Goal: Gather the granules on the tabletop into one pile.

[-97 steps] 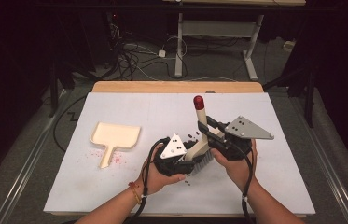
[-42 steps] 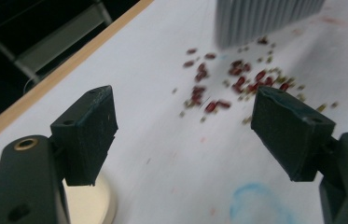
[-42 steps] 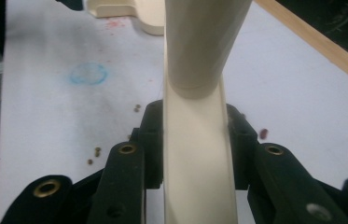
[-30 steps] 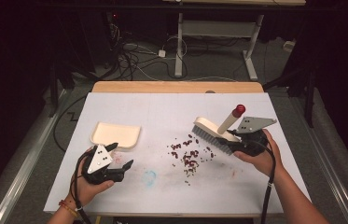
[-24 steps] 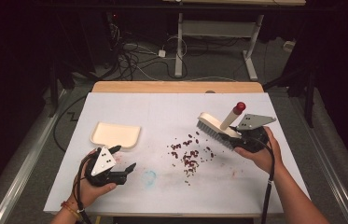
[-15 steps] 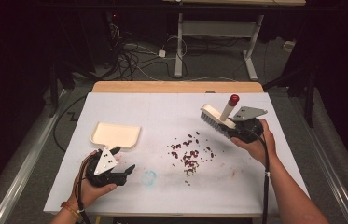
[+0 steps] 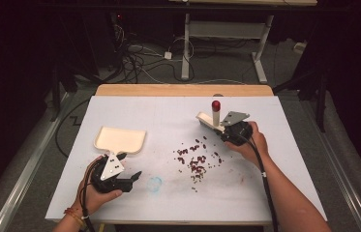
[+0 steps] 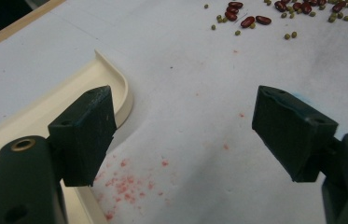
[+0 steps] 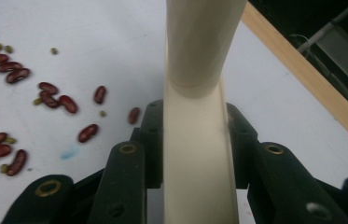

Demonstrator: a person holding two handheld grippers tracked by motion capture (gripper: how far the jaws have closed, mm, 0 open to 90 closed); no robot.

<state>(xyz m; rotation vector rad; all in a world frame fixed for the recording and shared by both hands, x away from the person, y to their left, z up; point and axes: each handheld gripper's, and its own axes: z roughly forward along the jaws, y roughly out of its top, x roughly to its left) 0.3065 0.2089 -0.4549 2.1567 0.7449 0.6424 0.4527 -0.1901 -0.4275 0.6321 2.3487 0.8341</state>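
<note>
We see right gripper (image 7: 227, 129) clamping brush (image 9: 195, 140); left gripper (image 7: 130, 179) gaping by dustpan (image 7: 120, 139); beans (image 7: 196, 159) may scatter.

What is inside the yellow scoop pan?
The dustpan looks empty, just its bare cream inside. The beans lie loose on the table. The open left tongs hide only its handle.

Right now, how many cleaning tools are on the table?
2: a cream dustpan lying by the open left tongs, and a brush clamped in the right tongs.
</note>
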